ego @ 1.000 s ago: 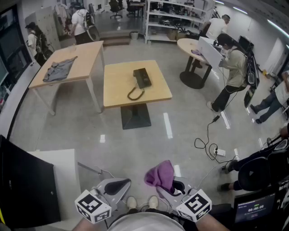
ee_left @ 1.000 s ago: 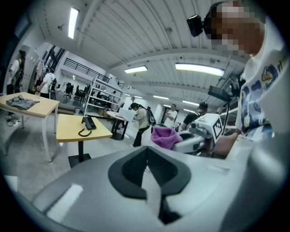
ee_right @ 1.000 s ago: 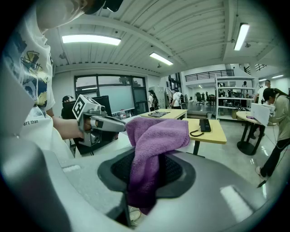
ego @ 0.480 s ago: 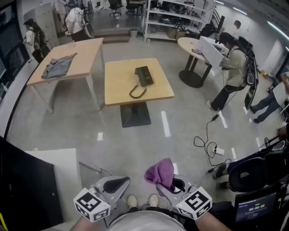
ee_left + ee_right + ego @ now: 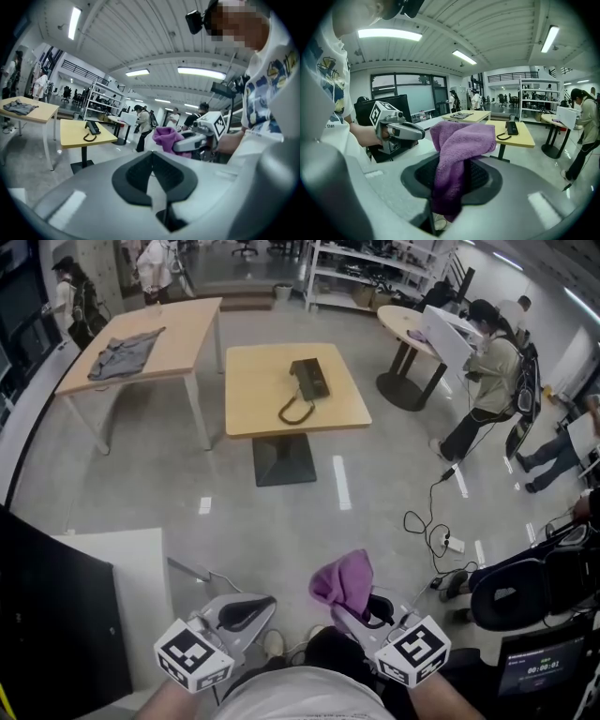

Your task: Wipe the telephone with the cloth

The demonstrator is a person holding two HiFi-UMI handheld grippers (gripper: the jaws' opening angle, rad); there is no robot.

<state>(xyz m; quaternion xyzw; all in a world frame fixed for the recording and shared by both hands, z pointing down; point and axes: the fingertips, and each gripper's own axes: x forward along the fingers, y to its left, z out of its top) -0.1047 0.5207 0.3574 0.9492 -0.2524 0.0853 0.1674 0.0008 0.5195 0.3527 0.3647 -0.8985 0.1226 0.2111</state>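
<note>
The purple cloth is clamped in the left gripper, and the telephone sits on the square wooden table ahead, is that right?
No: the purple cloth is clamped in the right gripper, as the right gripper view shows; the left gripper is shut, empty. The telephone does sit on the square wooden table.

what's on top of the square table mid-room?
A black telephone, with its cord looped on the table on the person's side. Nothing else shows on top. The patch under the telephone is covered.
</note>
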